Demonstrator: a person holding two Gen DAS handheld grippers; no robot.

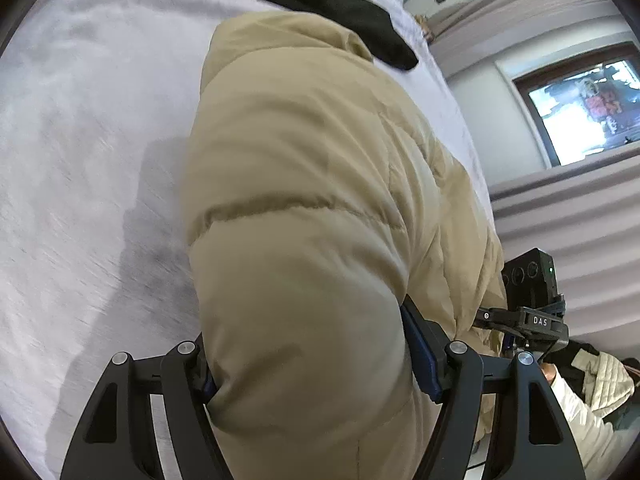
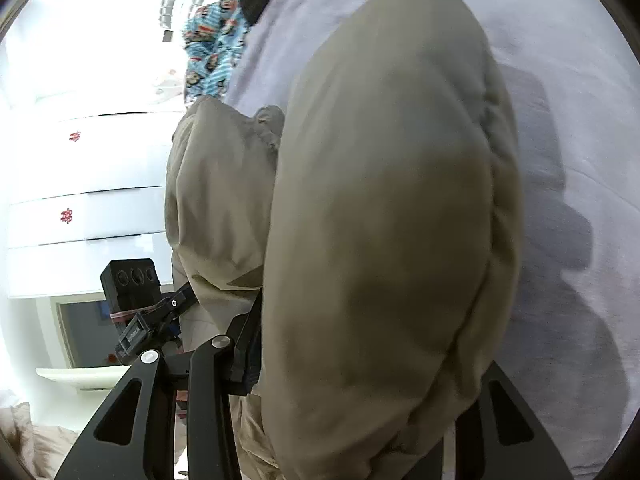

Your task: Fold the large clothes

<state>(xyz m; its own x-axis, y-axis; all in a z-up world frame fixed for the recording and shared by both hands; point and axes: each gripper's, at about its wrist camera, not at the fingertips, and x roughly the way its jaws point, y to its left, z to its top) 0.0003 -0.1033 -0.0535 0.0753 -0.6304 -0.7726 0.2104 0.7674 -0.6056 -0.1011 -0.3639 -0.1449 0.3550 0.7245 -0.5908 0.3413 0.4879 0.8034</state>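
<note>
A beige puffer jacket [image 1: 304,184] is lifted off the lilac bedspread [image 1: 72,152] and fills both views. In the left wrist view my left gripper [image 1: 312,364] is shut on a thick padded fold of it, with the blue pads [image 1: 420,356] pressed into the fabric on both sides. In the right wrist view my right gripper [image 2: 360,368] is shut on another bulging fold of the jacket [image 2: 384,208]. Its left finger [image 2: 244,356] presses the side of the fold, while the right finger is hidden under the cloth. Each view shows the other gripper close by, the right one [image 1: 532,320] and the left one [image 2: 136,312].
A black garment [image 1: 340,12] and a blue patterned cloth [image 2: 216,52] lie at the far end of the bed. White drawers [image 2: 80,200] stand beside the bed. A lit screen [image 1: 588,112] and pale curtains [image 1: 580,220] are on the other side. A white sleeve [image 1: 576,408] shows low right.
</note>
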